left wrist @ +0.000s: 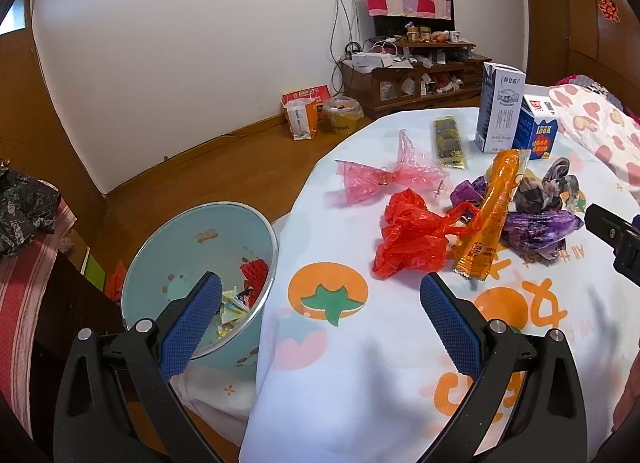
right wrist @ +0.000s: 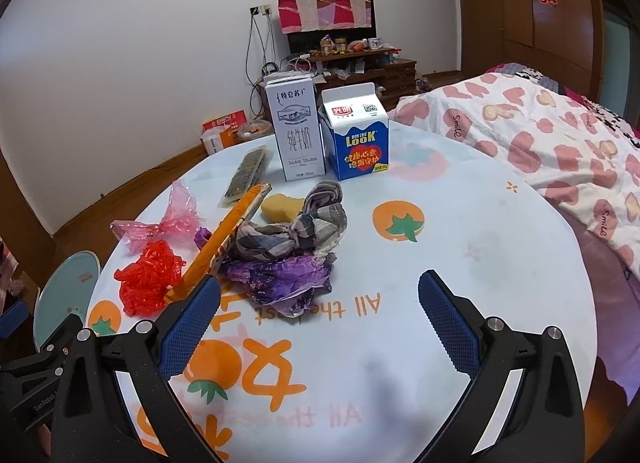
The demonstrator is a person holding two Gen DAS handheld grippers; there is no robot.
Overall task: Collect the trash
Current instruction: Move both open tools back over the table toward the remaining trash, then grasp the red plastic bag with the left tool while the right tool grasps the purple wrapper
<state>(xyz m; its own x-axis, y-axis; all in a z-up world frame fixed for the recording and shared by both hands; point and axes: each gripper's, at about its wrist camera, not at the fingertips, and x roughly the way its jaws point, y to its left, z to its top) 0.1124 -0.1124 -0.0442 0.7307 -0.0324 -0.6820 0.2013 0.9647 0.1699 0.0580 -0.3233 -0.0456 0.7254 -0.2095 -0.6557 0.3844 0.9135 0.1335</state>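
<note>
Landmark: round table (right wrist: 460,231), covered with a pale cloth printed with orange persimmons.

1. Left gripper (left wrist: 320,299): jaws spread wide, holding nothing, hovering over the table's edge; one blue pad sits over the bin, the other over the cloth.
2. Right gripper (right wrist: 320,299): jaws spread wide, empty, above the near part of the table, just short of the trash heap.
3. Trash bin (left wrist: 192,263): light blue, on the floor just beside the table's edge; scraps of wrapper and a red piece lie inside.
4. Red plastic bag (left wrist: 412,235): crumpled, on the table near the bin-side edge.
5. Orange snack wrapper (left wrist: 490,215): long, lying across the heap, touching the red bag.
6. Purple plastic bag (right wrist: 280,283): crumpled, mid-table, under the grey cloth.
7. Grey patterned cloth (right wrist: 304,227): bunched, on top of the purple bag.
8. Pink cellophane (left wrist: 384,177): twisted, farther along the table from the red bag.
9. Dark flat packet (left wrist: 448,139): lying flat, beyond the cellophane.
10. Yellow sponge (right wrist: 280,207): between the cloth and the cartons.
11. White milk carton (right wrist: 294,127): upright at the table's far side.
12. Blue Look carton (right wrist: 356,135): upright, just beside the white carton.
13. Heart-print quilt (right wrist: 540,143): on a bed beside the table.
</note>
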